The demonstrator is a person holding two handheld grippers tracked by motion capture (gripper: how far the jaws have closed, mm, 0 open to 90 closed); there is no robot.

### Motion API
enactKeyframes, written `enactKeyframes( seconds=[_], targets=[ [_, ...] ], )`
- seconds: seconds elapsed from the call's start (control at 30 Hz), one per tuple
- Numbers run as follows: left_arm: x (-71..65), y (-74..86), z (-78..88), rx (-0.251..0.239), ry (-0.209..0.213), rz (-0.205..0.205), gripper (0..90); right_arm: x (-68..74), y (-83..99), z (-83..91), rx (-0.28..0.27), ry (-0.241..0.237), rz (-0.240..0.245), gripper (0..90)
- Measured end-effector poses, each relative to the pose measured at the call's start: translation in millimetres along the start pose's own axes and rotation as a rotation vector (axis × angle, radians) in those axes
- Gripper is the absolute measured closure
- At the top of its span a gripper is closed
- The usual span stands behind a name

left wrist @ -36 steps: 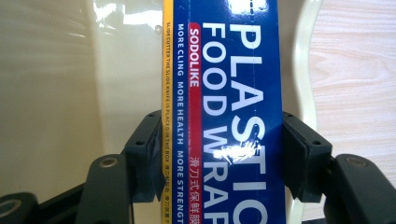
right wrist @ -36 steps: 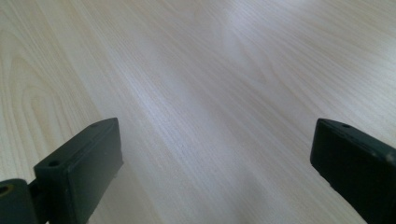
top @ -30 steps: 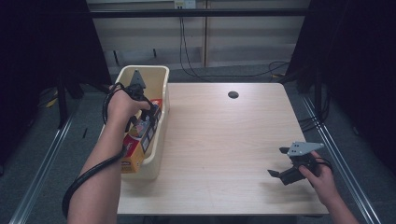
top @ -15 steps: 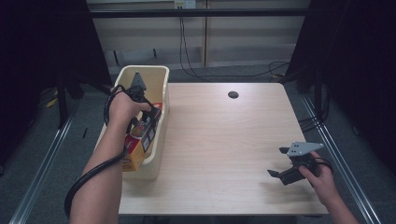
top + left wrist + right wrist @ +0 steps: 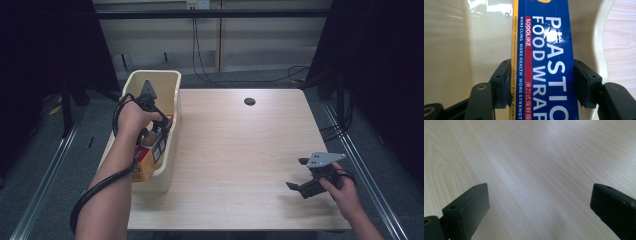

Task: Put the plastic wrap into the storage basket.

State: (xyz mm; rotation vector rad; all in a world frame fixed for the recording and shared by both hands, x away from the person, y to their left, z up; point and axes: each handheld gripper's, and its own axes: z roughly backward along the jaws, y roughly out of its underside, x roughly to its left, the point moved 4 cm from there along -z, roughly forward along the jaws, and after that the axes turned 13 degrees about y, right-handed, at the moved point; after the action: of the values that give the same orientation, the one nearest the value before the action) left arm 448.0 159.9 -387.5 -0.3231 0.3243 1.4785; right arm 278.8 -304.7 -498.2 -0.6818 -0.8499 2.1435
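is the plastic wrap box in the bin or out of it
In the bin. The left gripper is shut on the blue plastic food wrap box, with the cream bin walls around it.

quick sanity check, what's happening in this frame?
A person works at a wooden table with a gripper in each hand. The left gripper is shut on a blue plastic food wrap box inside the cream bin at the table's left edge, where other boxes also sit. The right gripper rests open over bare table at the near right, holding nothing.
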Motion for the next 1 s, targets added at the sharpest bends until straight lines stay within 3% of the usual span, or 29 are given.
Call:
enactKeyframes(
  seconds=[0.4, 0.53, 0.8, 1.0],
  targets=[
    [4.7, 0.5, -4.7, 0.012, 0.001, 0.003, 39.5, -0.7, 1.0, 0.0, 0.006, 0.002, -0.001, 2.0],
    [3.9, 1.1, -5.2, -0.009, 0.005, 0.017, 39.2, -1.0, 0.8, 0.0, 0.003, 0.002, -0.004, 2.0],
    [1.9, 1.7, -4.4, -0.003, 0.022, 0.003, 36.9, -0.5, 0.3, 0.6, 0.002, 0.005, -0.003, 2.0],
    [-2.0, -1.0, 4.1, -0.045, 0.031, -0.008, 32.8, -1.1, 0.0, 1.2, 0.0, 0.009, -0.003, 2.0]
  ],
)
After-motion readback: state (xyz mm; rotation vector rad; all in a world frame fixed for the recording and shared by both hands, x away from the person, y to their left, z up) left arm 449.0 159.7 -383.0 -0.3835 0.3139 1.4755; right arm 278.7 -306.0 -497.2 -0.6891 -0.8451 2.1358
